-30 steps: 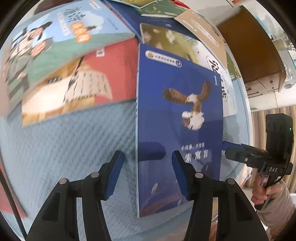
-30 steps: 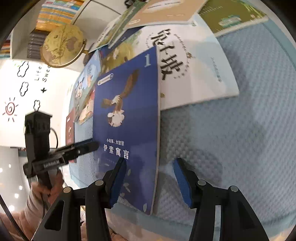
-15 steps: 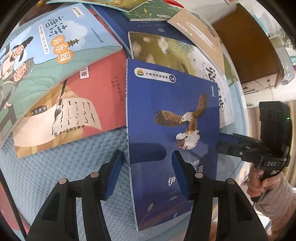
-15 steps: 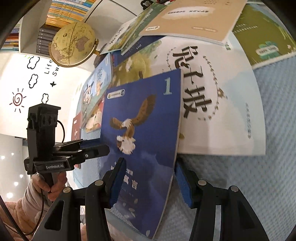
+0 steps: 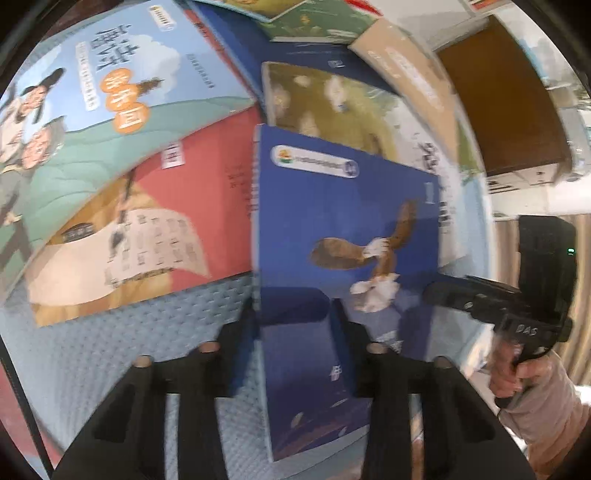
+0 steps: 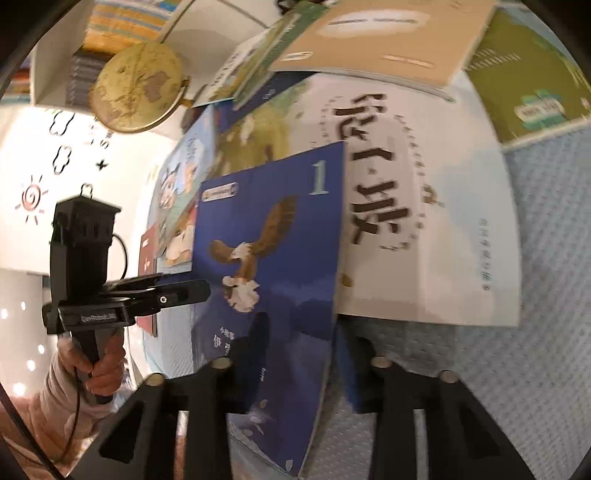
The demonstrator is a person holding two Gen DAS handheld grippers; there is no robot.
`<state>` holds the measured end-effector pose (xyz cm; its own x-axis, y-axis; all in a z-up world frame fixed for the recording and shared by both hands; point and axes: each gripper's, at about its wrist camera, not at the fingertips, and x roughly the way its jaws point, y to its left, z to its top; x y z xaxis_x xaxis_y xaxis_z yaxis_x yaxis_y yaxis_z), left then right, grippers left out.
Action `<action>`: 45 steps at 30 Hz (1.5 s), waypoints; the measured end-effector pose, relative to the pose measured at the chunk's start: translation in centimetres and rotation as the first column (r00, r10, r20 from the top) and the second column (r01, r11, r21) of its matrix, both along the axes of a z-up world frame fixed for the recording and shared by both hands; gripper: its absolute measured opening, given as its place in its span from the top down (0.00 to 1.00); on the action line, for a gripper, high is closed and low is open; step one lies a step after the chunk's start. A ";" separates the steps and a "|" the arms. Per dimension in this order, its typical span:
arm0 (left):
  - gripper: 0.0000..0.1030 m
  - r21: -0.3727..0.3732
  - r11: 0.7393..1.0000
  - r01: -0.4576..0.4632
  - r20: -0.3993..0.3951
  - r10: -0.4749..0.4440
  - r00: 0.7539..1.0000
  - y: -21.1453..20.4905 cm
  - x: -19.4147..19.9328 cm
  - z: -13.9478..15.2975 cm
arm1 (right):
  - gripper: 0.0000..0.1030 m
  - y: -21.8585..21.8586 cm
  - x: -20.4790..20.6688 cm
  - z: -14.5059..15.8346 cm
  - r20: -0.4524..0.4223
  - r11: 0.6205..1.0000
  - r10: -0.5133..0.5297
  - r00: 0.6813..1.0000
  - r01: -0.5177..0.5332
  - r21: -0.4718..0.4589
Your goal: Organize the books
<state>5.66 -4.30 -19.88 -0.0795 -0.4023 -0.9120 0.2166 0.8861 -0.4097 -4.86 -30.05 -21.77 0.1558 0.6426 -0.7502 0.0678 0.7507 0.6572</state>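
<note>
On the left of the left wrist view, a light blue book point(image 5: 122, 74) with cartoon figures lies partly over a red book point(image 5: 155, 229), both flat on a pale blue quilted mat point(image 5: 110, 350). Next to the right comes the blue book with an eagle on its cover point(image 5: 343, 240), lying on the mat with its top edge over a white book point(image 5: 369, 122) that has large dark characters. The left gripper point(image 5: 293, 325) straddles the blue book's left edge near the bottom: its jaws have just been closing, one finger sits outside the spine on the mat and the other presses on the cover, so it grips that edge. Further right, the right gripper point(image 5: 439, 291) reaches in from the side to the book's right edge, held by a hand point(image 5: 517, 369) in a pale sleeve. In the right wrist view, a globe point(image 6: 136, 85) stands at the upper left by a shelf of books point(image 6: 92, 62). The right gripper point(image 6: 303, 354) has also just been closing, and its fingers clasp the blue book's right edge, one on the cover, the other outside on the mat. A tan book point(image 6: 384, 33) and a green book point(image 6: 532, 77) lie at the top right.
</note>
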 end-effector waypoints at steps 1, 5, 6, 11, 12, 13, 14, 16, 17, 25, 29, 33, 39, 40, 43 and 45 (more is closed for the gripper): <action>0.70 0.011 1.000 -0.014 -0.009 0.015 1.000 0.1 0.0 0.1 | 0.78 0.0 -0.1 0.1 0.000 1.000 -0.007 1.000 0.007 -0.001; 0.70 0.067 0.998 -0.007 0.013 0.006 1.000 -0.8 -0.6 0.7 | 0.78 0.6 -0.3 0.7 0.019 1.000 -0.009 1.000 0.010 -0.024; 0.70 0.066 0.998 -0.008 0.017 0.007 1.000 -1.5 -0.7 0.8 | 0.78 0.5 -0.3 0.9 0.020 1.000 -0.017 1.000 0.017 -0.013; 0.70 0.026 0.999 -0.037 -0.001 0.037 0.999 -1.8 -1.4 1.7 | 0.81 0.7 -0.3 2.5 0.030 0.999 -0.043 0.999 0.043 0.002; 0.70 0.031 0.999 -0.034 0.009 0.034 0.999 -1.8 -1.6 2.1 | 0.81 0.8 -0.3 2.7 0.028 0.999 -0.047 0.998 0.047 0.004; 0.70 0.031 0.999 -0.031 0.022 0.030 0.999 -1.3 -1.9 2.5 | 0.81 1.0 -0.3 3.0 0.019 0.998 -0.056 0.998 0.056 -0.004; 0.70 0.027 0.999 -0.034 0.025 0.033 0.999 -1.3 -2.1 2.6 | 0.81 1.3 -0.2 3.3 0.003 0.998 -0.062 0.998 0.062 -0.028; 0.70 0.021 0.999 -0.050 0.026 0.049 0.998 -1.0 -1.5 3.0 | 0.81 1.7 -0.2 3.9 -0.003 0.997 -0.069 0.998 0.069 -0.040; 0.70 0.022 0.998 -0.055 0.028 0.054 0.998 -0.6 -1.4 3.1 | 0.81 2.0 -0.2 4.5 -0.002 0.997 -0.072 0.997 0.072 -0.032; 0.70 -0.016 0.993 -0.113 0.018 0.113 0.993 4.2 -1.1 5.2 | 0.81 3.4 0.0 8.2 0.006 0.990 -0.134 0.991 0.134 -0.043; 0.70 -0.014 0.992 -0.122 0.041 0.123 0.992 5.5 -1.0 6.2 | 0.81 4.1 0.6 9.4 -0.035 0.986 -0.169 0.985 0.168 -0.014; 0.70 -0.016 0.991 -0.131 0.056 0.132 0.990 7.0 -0.9 7.1 | 0.81 5.0 1.3 10.7 -0.035 0.983 -0.186 0.982 0.186 -0.010; 0.70 -0.007 0.987 -0.161 0.076 0.162 0.984 9.3 -1.0 8.2 | 0.81 7.3 2.5 11.7 -0.039 0.984 -0.178 0.983 0.178 -0.007; 0.70 -0.004 0.986 -0.169 0.079 0.169 0.983 9.3 -1.0 8.3 | 0.81 7.7 2.6 11.7 -0.048 0.984 -0.176 0.983 0.176 -0.004; 0.70 0.003 0.981 -0.192 0.086 0.191 0.978 10.5 -0.6 8.4 | 0.81 9.0 3.2 11.5 -0.072 0.985 -0.172 0.983 0.173 0.014; 0.70 0.006 0.978 -0.207 0.088 0.206 0.975 11.4 -0.3 8.4 | 0.81 10.1 3.6 11.4 -0.087 0.984 -0.169 0.982 0.173 0.037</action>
